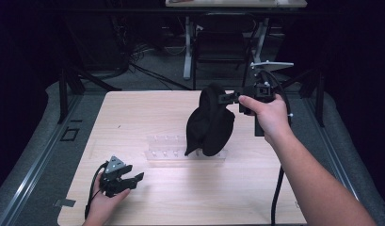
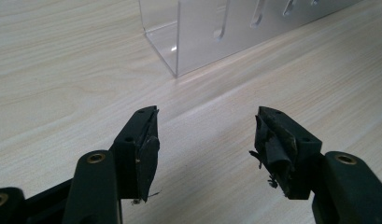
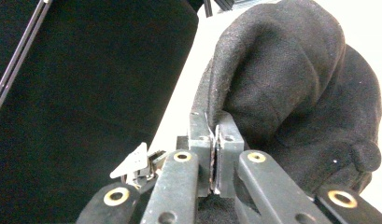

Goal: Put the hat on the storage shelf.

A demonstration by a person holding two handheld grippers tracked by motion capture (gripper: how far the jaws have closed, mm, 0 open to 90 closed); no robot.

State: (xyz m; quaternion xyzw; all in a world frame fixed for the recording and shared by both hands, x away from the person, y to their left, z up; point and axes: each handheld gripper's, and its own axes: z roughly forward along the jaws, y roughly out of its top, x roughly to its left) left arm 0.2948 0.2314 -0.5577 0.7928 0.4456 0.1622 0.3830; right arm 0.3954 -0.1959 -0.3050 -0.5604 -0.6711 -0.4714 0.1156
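Hanging black cloth [image 1: 210, 123] pinched between right gripper [image 1: 230, 98] jaws.

— What stands past your table, top centre of the frame?
— A black chair [image 1: 221, 44] by a white-legged desk [image 1: 188, 47]; cables [image 1: 138, 52] lie tangled on the floor to their left.
— And lower left?
— A grey tape strip [image 1: 64, 203] just beside your wooden table's [image 1: 133, 117] corner.

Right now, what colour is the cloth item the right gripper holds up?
Black all over, with no pattern; the cloth shows best in the right gripper view.
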